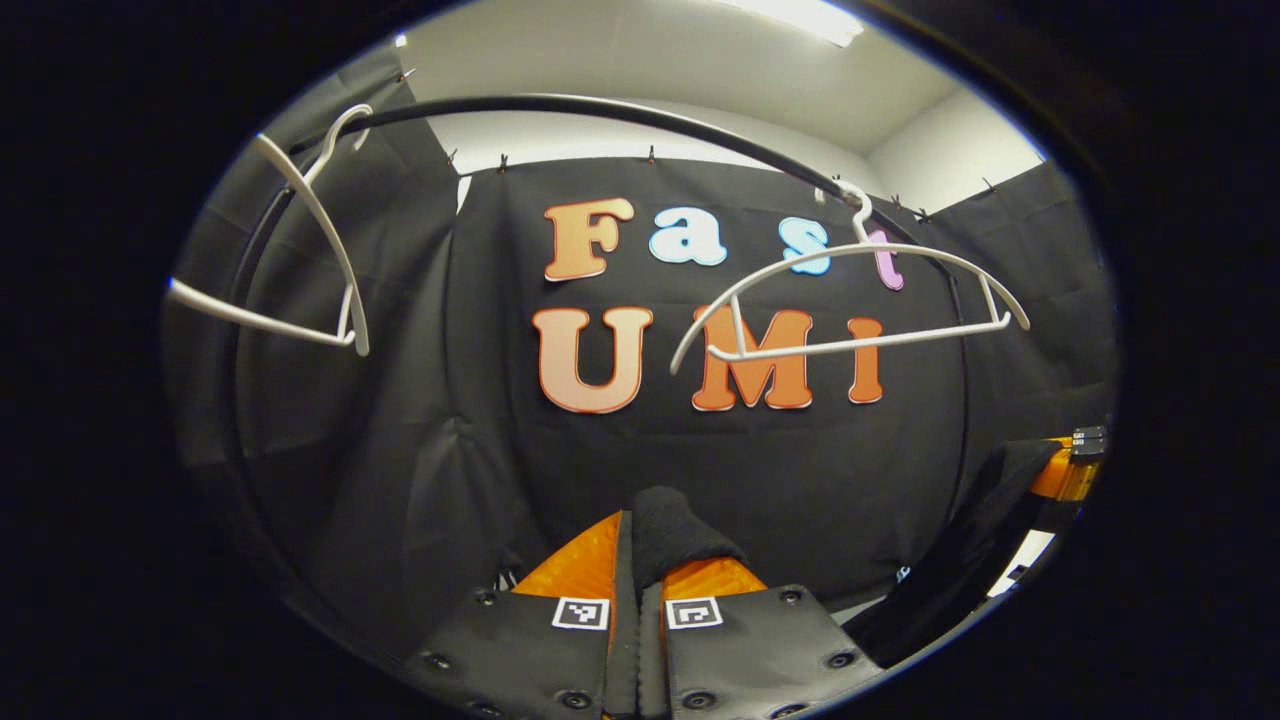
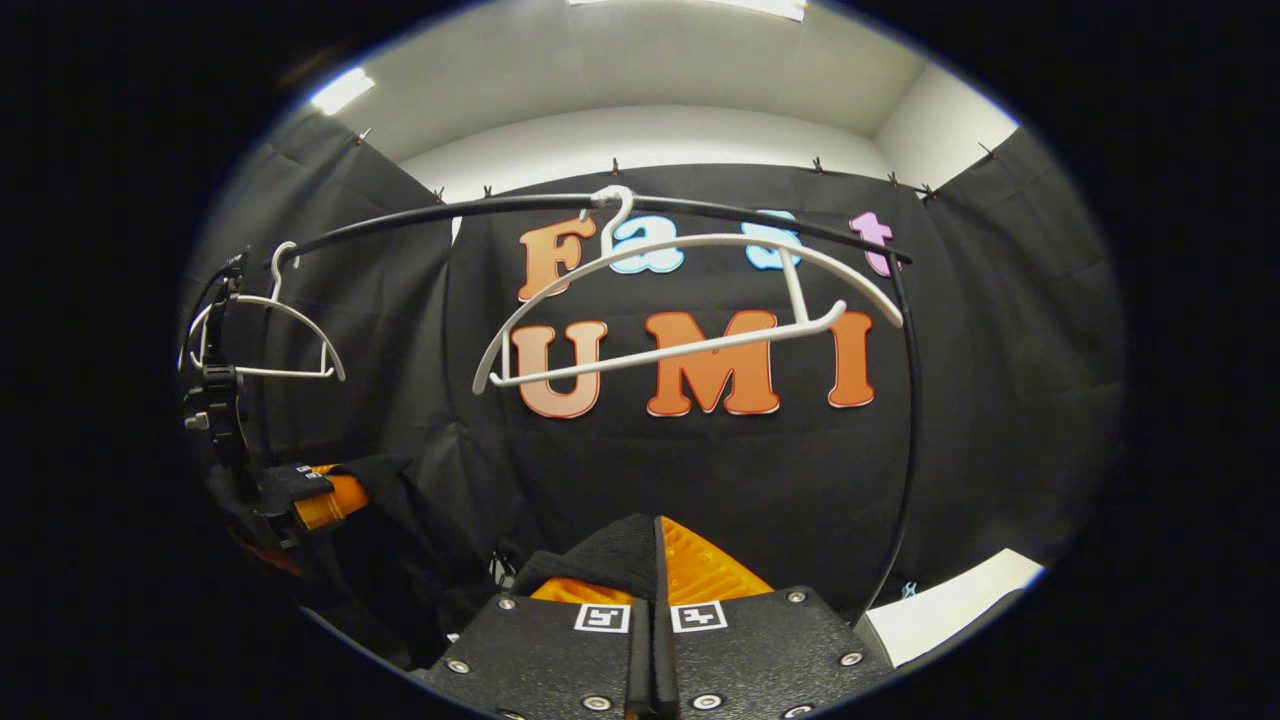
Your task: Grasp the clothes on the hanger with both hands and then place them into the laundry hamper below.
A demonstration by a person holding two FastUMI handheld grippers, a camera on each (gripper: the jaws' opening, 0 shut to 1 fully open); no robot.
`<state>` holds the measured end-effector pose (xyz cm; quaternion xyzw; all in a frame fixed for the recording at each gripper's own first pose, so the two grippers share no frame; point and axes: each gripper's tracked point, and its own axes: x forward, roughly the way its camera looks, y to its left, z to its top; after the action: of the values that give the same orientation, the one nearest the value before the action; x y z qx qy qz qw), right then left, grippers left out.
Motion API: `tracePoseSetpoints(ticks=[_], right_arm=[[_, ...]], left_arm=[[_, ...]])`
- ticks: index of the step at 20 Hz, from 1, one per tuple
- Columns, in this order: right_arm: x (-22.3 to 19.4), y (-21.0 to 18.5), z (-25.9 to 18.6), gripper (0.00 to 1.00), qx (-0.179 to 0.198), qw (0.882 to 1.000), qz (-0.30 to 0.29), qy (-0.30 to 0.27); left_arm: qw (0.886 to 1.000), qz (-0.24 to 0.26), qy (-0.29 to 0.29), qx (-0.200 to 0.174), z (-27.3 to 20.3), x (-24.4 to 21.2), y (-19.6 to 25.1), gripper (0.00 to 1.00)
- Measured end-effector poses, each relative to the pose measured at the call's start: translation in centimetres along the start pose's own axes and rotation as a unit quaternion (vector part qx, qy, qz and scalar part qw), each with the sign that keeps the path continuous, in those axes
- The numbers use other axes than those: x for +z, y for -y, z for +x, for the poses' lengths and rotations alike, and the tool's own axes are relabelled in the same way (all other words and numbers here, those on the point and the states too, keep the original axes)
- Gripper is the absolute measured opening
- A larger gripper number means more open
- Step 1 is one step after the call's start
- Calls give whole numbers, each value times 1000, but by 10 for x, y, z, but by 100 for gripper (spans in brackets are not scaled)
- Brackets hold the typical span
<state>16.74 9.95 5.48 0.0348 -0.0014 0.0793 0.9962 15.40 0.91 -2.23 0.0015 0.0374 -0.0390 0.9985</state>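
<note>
A black garment (image 1: 678,530) is pinched between the fingers of my left gripper (image 1: 640,548), which is shut on a bunched fold of it. My right gripper (image 2: 655,558) is likewise shut on a fold of the same garment (image 2: 598,560). The cloth hangs between the two grippers, off the hangers. In the left gripper view the right gripper (image 1: 1068,468) sits at the far right with cloth (image 1: 960,560) draping from it. In the right gripper view the left gripper (image 2: 322,500) is low at the left. Both white hangers (image 1: 850,300) (image 1: 300,250) hang bare.
A curved black rail (image 2: 700,210) carries the hangers (image 2: 690,300) (image 2: 265,335) above both grippers, and its post (image 2: 908,430) drops at the right. A white surface (image 2: 950,600) shows low at the right. Black cloth walls close the booth behind.
</note>
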Motion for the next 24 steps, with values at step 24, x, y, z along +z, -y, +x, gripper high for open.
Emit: tracePoseSetpoints(ticks=[24], right_arm=[[-294, -18, -39, 2, -12, 952, 22, -305]], left_arm=[[926, -19, -376, -16, -68, -286, 24, 7]])
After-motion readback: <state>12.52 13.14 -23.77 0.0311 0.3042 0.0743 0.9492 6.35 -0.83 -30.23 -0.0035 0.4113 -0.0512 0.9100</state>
